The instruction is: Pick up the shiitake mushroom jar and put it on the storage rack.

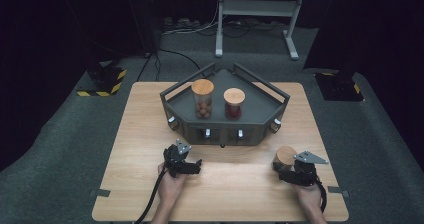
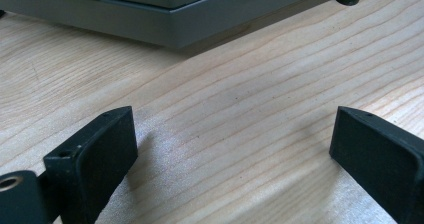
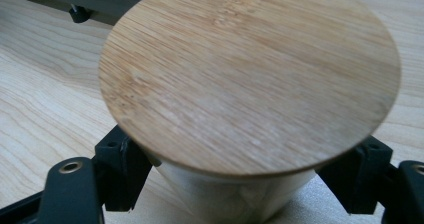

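A glass jar with a round wooden lid (image 3: pixel 250 79) stands on the wooden table at the front right (image 1: pixel 286 155). My right gripper (image 3: pixel 235 181) is shut on its body just below the lid, one black jaw on each side; it comes at the jar from the table's near edge (image 1: pixel 285 168). My left gripper (image 2: pixel 232 149) rests low over bare table at the front left (image 1: pixel 195 165), jaws wide open with nothing between them. It points towards the dark grey tray (image 2: pixel 150 24).
The angular grey tray (image 1: pixel 225 130) sits mid-table with rails around it. In it stand a jar of brown balls (image 1: pixel 202 100) and a jar of red contents (image 1: pixel 234 104). Behind the table, a metal stand (image 1: pixel 257 9) and cables lie on the floor.
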The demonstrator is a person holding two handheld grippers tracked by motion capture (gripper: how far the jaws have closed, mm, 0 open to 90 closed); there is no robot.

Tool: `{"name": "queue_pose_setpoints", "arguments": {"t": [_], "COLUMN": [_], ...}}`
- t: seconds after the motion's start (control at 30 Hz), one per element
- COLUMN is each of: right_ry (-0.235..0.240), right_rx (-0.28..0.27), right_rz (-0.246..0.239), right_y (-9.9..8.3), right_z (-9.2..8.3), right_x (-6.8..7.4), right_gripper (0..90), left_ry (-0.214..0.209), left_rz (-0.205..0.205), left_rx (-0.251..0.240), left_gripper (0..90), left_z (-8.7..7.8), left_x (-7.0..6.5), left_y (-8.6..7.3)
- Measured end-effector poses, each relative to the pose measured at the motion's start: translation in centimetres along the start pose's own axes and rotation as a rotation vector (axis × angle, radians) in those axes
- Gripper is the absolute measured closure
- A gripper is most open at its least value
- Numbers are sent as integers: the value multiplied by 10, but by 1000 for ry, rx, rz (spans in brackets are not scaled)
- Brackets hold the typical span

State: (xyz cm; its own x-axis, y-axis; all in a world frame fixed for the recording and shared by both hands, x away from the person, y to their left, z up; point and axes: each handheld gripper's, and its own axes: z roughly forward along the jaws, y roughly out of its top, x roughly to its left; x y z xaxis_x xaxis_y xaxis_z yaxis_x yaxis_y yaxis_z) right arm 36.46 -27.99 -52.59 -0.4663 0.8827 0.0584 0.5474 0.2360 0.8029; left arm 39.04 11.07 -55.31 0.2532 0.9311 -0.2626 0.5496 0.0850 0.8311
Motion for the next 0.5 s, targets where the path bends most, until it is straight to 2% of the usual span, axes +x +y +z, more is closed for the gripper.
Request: {"name": "queue_pose_setpoints", "arguments": {"t": [0.23, 0.5], "right_ry": [-1, -1], "right_rx": [-7, -9], "right_rz": [-18, -16], "right_y": [2, 4], "right_z": [-1, -1], "right_x": [0, 1], "right_gripper": [249, 250], "left_ry": [0, 0], "left_rz": [1, 0], "left_rx": [0, 0], "left_gripper": [49, 49], "left_z": [0, 0], "left_x": [0, 0], "left_y": [0, 0]}}
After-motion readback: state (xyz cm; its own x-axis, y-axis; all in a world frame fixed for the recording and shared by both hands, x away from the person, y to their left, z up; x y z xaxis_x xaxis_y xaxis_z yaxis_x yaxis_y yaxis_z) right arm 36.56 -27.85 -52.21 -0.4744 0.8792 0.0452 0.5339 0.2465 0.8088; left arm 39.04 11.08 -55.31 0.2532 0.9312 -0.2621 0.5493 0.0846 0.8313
